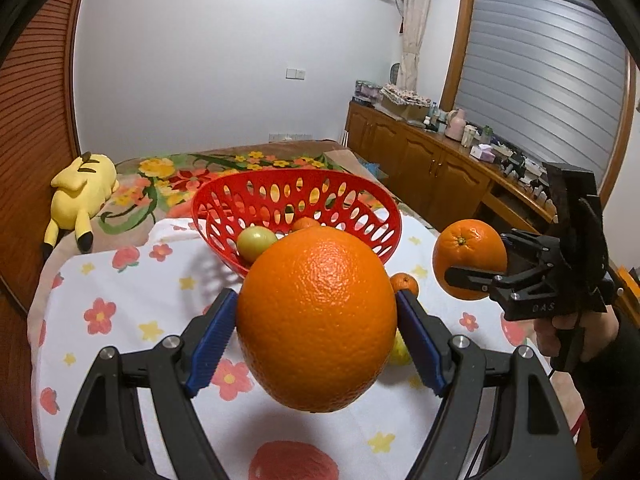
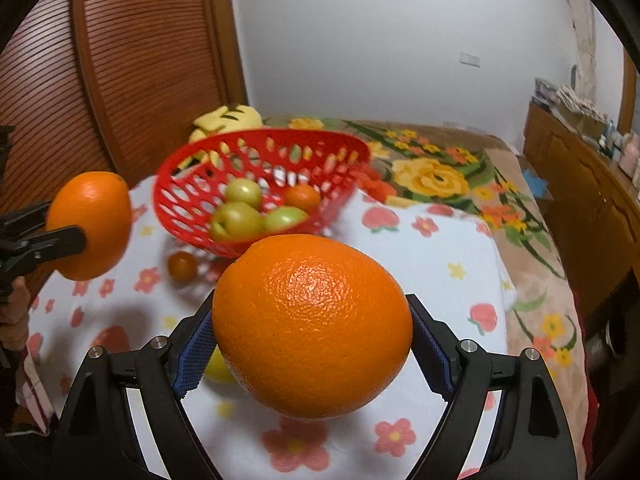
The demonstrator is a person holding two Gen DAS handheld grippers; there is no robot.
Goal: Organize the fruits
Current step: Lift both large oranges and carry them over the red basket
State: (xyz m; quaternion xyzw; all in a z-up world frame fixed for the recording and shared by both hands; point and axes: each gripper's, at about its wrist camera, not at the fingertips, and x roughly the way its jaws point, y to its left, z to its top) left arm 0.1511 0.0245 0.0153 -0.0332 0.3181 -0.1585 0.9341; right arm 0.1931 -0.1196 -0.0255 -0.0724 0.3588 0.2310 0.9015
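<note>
**Two oranges up, basket ahead**

Your left claw (image 1: 316, 340) has its blue pads pressed on either side of a large orange (image 1: 316, 320), jaws spread wide only because the fruit is wide. Your right claw (image 2: 312, 356) grips a second orange (image 2: 312, 324) in the same way, clamped across its broad middle. In both grips the fruit hangs clear of the flowered cloth (image 1: 132, 280), so nothing drags on the fabric.

From the left claw, the red basket (image 1: 360, 196) lies straight ahead and a little below, tipped with its mouth toward you. That tilt probably makes it easier to drop fruit in from your side. Inside it you can see a green fruit (image 1: 256, 242) and a small orange one (image 2: 302, 196); the right wrist view shows three green ones together.

Two fruits remain outside. A small tangerine (image 1: 405, 283) sits just beyond the left claw's right finger, close to the basket's near wall, and a yellow-green fruit (image 1: 400, 352) lies under that claw, mostly hidden.

Both claws seem to be carrying toward the basket. Its opening looks narrow for two hands at once, so stagger your releases.
</note>
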